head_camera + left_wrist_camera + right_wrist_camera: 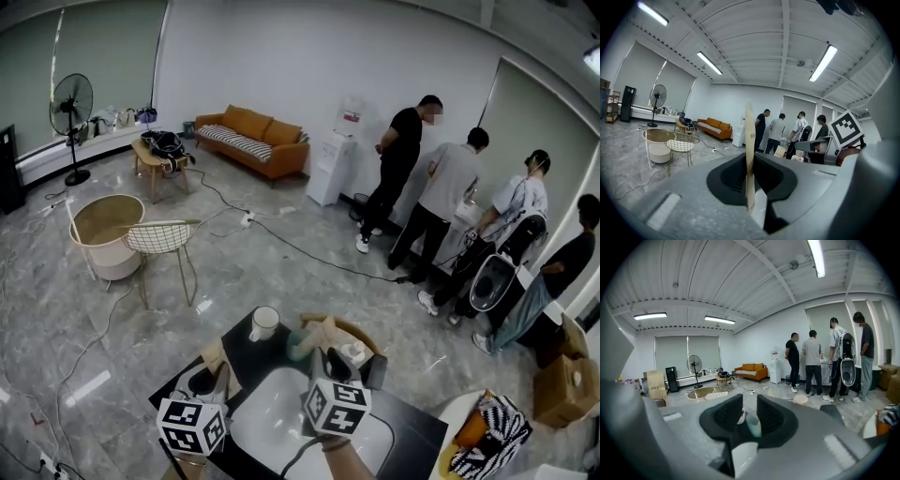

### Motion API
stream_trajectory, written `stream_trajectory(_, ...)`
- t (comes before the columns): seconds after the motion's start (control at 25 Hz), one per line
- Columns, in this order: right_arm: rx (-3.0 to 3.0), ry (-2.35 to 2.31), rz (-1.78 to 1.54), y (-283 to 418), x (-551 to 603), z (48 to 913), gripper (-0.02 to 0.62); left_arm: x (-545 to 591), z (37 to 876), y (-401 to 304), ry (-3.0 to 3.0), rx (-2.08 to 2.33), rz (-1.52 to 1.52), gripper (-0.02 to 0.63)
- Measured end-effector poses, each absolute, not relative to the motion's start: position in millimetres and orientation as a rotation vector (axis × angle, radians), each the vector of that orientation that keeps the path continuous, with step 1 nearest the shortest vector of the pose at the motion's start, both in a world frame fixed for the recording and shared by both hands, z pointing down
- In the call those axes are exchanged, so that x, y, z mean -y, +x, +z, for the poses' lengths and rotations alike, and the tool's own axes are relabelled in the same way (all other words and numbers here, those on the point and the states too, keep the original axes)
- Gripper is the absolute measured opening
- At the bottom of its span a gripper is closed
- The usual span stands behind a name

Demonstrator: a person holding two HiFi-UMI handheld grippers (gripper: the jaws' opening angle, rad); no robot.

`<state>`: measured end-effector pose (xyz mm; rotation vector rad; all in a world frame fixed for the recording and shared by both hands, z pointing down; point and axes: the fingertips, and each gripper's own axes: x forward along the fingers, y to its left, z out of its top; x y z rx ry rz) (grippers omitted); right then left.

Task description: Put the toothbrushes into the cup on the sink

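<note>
- The left gripper (pixel 749 163) is clenched on a thin cream-coloured toothbrush (pixel 749 136). The toothbrush stands upright between the jaws, with most of its length above them.
- The right gripper (pixel 750 416) has its jaws apart. The pale green translucent cup (pixel 753 424) shows in the gap, close to one jaw, and I judge it is not clamped.
- In the head view the cup (pixel 300 345) stands at 12 o'clock of the white oval sink basin (pixel 272 417). A white ceramic mug (pixel 263 322) is at 11 o'clock and the left gripper is near 9 o'clock.
- To do this step well, I would carry the toothbrush toward 2 o'clock until it is over the cup and not over the mug.
- I would lower the bottom end inside the rim before the jaws let go.
- The cup looks light, so the right gripper could steady it.
</note>
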<state>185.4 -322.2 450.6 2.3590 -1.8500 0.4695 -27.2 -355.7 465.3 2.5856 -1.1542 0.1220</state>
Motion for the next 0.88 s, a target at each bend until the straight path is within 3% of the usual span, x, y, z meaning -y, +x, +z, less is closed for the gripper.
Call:
stream_trajectory(0.24,1.841,2.354,0.491,177,286,452,0.007,339,458,-25,2.605,1.154,0.134,0.043)
stream_trajectory(0.88,1.85,2.352,0.548,165,241,461,0.003,308,458,-13,2.663,1.111,0.199,0.042)
